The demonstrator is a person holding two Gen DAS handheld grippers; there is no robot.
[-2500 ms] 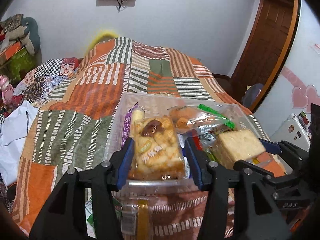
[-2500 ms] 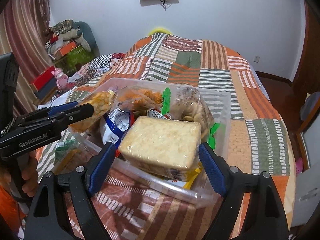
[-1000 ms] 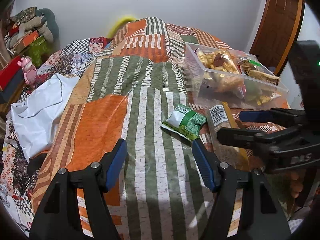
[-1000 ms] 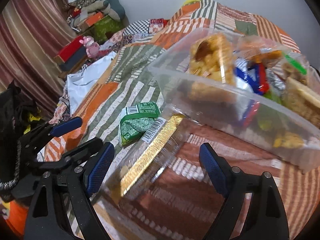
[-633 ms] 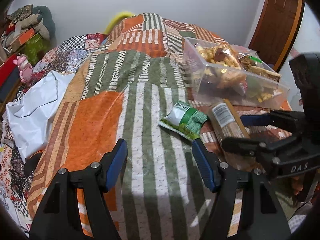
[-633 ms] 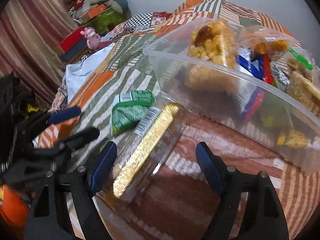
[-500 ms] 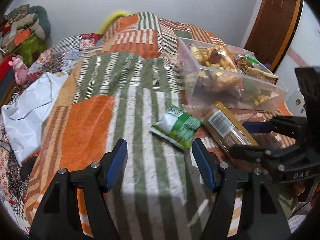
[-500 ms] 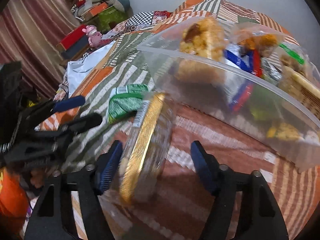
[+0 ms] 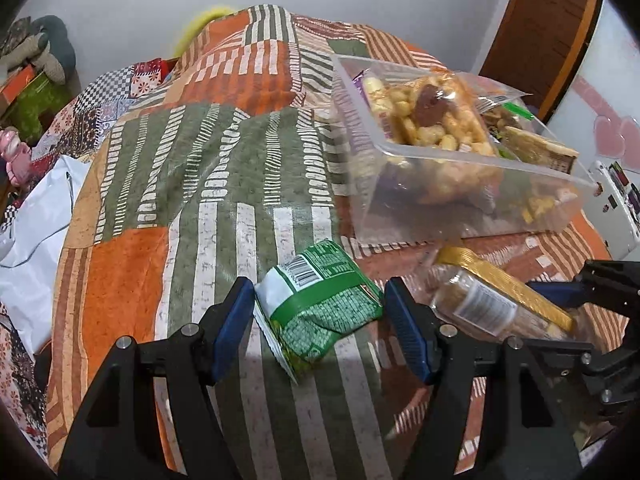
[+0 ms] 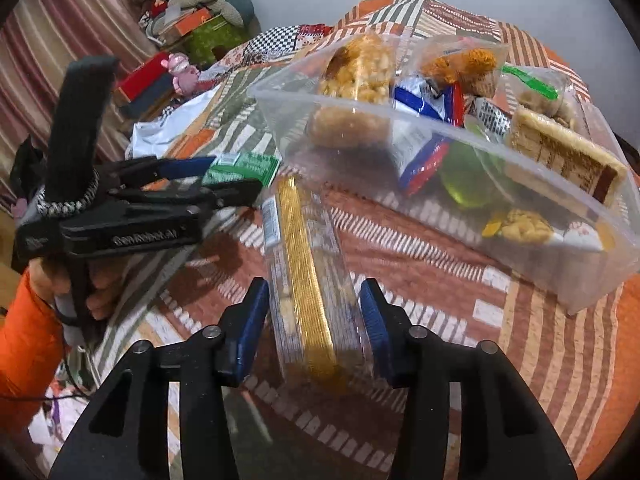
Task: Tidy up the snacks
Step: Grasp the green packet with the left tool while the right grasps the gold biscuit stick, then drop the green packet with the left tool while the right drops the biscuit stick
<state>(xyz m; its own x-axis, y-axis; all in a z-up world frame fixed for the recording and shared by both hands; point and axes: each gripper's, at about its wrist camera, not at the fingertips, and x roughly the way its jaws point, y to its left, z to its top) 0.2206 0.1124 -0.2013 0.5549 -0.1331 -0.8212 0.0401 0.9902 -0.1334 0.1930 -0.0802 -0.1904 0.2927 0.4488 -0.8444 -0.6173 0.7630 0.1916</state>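
Looking along the left gripper (image 9: 320, 324), the wrist view showed its blue pads standing apart on either side of a green snack packet (image 9: 318, 308) that lay crumpled on the striped quilt (image 9: 208, 168). The packet filled most of the gap between the jaws, though whether either pad pressed on it could not be told. Just outside the right-hand jaw lay a clear biscuit pack with a gold strip (image 9: 496, 300), and beyond that pack the right gripper (image 9: 560, 300) reached in from the side, one blue pad against the pack's far flank. Past the jaw tips, up and to the right, stood a clear plastic tub (image 9: 400, 196) filled with bagged snacks.

The right wrist view had the right gripper (image 10: 316, 320) straddling the near end of the biscuit pack (image 10: 308, 280), which ran lengthwise away between the jaws. The jaws were closing on it, and the pads sat at or very near its sides; a firm grip could not be confirmed. To the left of the jaws the left gripper (image 10: 224, 180) lay across the picture with the green packet (image 10: 244, 168) between its fingers, held by a hand (image 10: 96, 280) in an orange sleeve (image 10: 24, 344). Ahead and to the right of the jaws sat the tub (image 10: 540, 184).
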